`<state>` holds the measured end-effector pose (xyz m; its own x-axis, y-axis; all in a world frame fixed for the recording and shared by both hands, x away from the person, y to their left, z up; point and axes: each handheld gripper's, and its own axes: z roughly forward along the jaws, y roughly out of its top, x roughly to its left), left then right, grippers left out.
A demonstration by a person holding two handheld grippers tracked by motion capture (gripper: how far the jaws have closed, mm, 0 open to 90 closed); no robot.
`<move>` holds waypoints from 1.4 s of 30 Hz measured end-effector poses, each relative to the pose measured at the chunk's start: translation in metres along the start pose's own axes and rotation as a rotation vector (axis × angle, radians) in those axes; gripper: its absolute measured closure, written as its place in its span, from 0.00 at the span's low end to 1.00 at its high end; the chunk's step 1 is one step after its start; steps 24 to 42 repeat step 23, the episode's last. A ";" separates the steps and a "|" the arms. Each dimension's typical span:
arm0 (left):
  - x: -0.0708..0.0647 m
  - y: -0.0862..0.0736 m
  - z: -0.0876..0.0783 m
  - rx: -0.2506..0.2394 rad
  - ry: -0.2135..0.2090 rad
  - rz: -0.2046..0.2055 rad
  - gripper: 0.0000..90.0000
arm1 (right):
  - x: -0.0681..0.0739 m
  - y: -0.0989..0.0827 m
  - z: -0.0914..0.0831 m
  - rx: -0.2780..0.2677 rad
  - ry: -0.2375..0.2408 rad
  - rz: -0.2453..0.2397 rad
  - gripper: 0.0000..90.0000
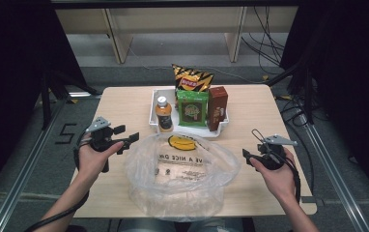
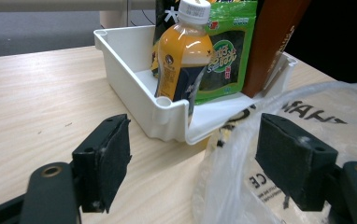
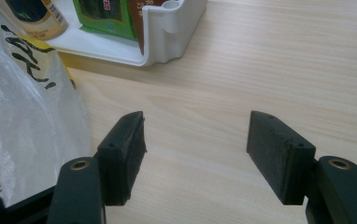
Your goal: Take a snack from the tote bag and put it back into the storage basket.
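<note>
Left black hand-held gripper point(image 1: 127, 137) open beside the clear crinkly plastic bag point(image 1: 180, 176).
The bag's edge sits just by its spread jaws, untouched.

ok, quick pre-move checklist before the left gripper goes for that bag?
1. Left gripper jaws open, nothing between them: ok.
2. Right gripper jaws open, empty, over bare table: ok.
3. Clear plastic bag with black print lying on the light wooden table, its edge beside the left gripper: ok.
4. Bag mouth open enough to load: cannot tell.
5. White plastic tray holds the orange drink bottle with white cap, green packet, brown box and yellow-black chip bag, all upright: ok.
6. Tray clear of the bag: not ok, bag edge overlaps its front.
</note>
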<state>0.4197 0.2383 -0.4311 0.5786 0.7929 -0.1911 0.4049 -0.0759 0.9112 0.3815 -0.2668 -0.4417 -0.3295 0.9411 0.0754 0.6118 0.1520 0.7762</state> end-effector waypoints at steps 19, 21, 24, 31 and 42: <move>-0.029 -0.056 -0.026 0.002 -0.040 -0.027 0.30 | -0.002 -0.002 0.003 0.017 0.019 -0.010 0.42; -0.030 -0.056 -0.025 0.002 -0.044 -0.017 0.30 | -0.004 -0.003 0.005 0.011 0.018 -0.013 0.42; -0.028 -0.057 -0.026 -0.004 -0.043 -0.024 0.30 | -0.004 -0.003 0.006 0.009 -0.002 0.000 0.42; -0.028 -0.057 -0.026 -0.004 -0.043 -0.024 0.30 | -0.004 -0.003 0.006 0.009 -0.002 0.000 0.42; -0.028 -0.057 -0.026 -0.004 -0.043 -0.024 0.30 | -0.004 -0.003 0.006 0.009 -0.002 0.000 0.42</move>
